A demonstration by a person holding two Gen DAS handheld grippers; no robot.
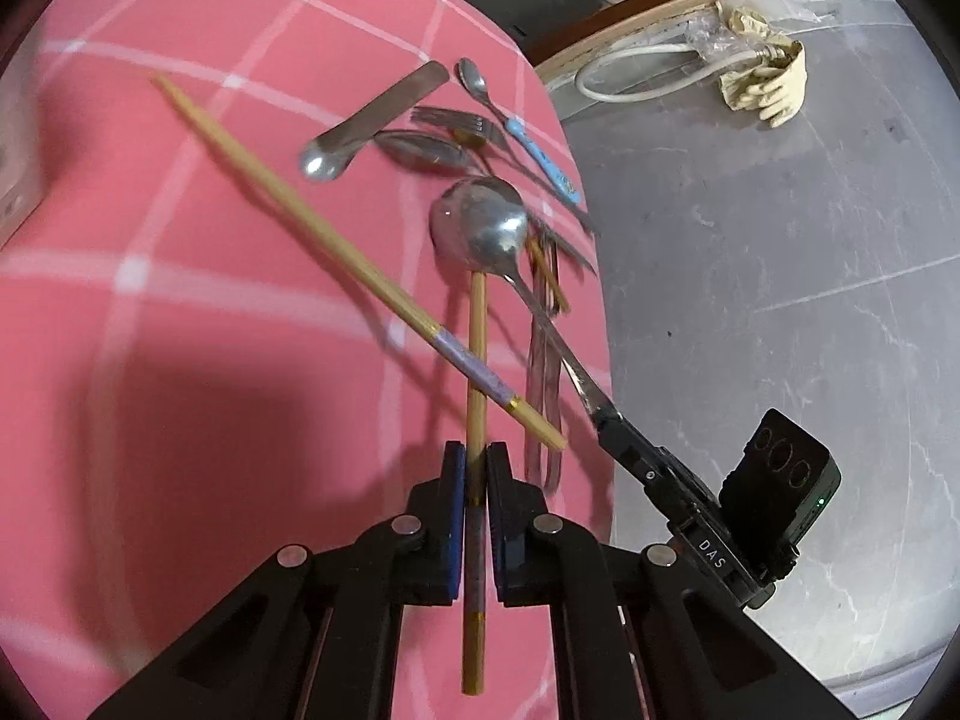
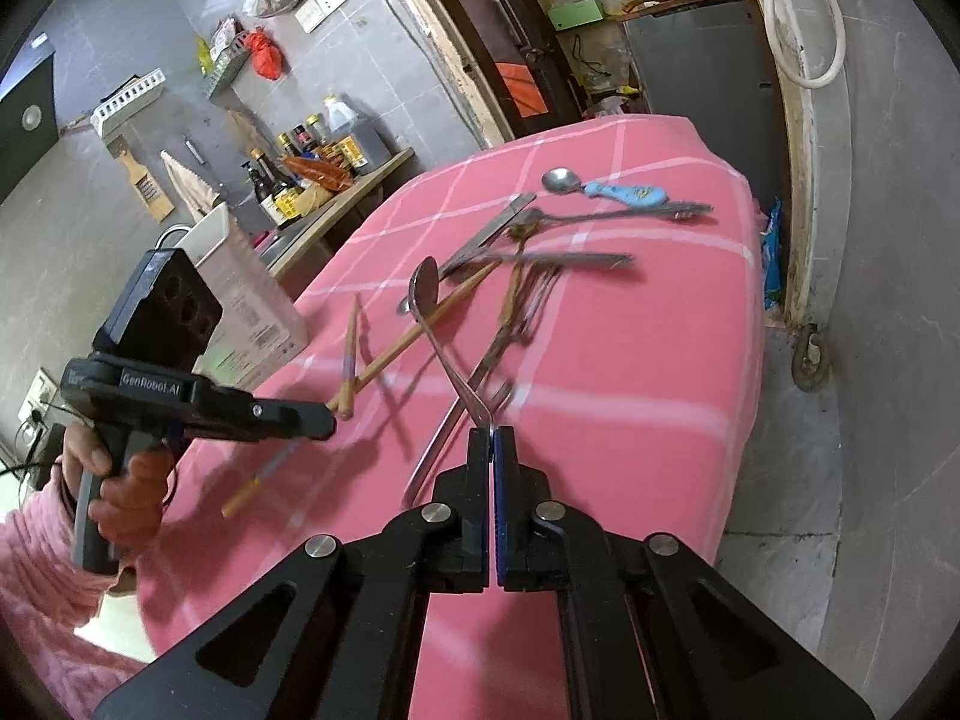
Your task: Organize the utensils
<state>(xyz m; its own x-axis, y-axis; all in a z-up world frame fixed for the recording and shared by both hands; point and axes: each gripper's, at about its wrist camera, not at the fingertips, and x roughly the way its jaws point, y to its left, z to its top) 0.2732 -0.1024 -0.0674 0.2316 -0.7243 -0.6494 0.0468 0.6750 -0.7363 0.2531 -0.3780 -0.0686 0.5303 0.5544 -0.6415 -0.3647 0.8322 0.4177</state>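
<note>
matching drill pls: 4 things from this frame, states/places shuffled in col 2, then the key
Column 1
1. left gripper
2. right gripper
3. blue-handled spoon
4. fork

Column 2
A. lies on the pink cloth, nearest its far edge
B. jaws closed on a large spoon handle
C. jaws closed on a chopstick
D. lies in the pile beside the blue-handled spoon

Pairs: 1-C, 2-B, 3-A, 4-D
</note>
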